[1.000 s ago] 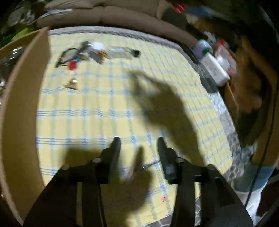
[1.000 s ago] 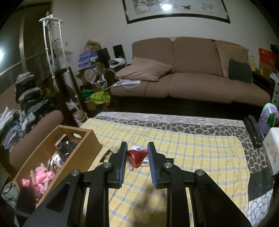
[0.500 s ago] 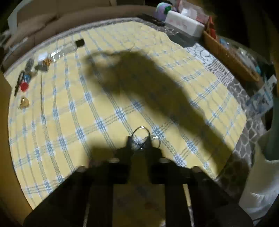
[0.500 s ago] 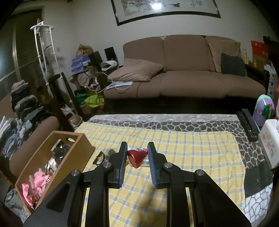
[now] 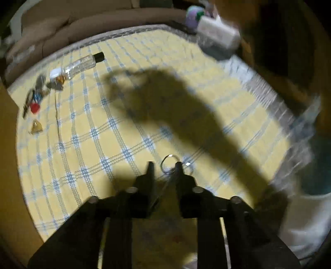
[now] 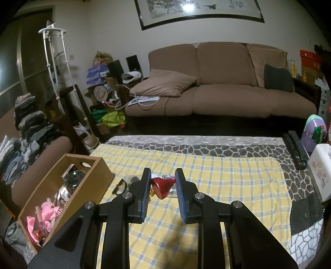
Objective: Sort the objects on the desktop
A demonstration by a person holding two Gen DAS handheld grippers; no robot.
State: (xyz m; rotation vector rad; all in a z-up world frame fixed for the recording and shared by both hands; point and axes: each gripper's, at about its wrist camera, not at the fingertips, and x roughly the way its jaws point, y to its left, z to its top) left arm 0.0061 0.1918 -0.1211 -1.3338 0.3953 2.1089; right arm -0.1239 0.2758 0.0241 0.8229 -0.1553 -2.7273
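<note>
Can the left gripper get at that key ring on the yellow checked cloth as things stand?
Probably yes. The key ring lies right at the left gripper's tips, partly between the fingers, on bare cloth with nothing over it. The jaws have just been opening and are not pressing on it.

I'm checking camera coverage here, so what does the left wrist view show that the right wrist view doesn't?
Only the left wrist view: the left gripper, its jaws just opening, with the metal key rings loose between its tips, and a clear bottle lying on its side.
Only the right wrist view: the right gripper shut on a red foil chocolate, plus the framed picture on the wall.
Both: the yellow checked cloth and the white tissue box.
</note>
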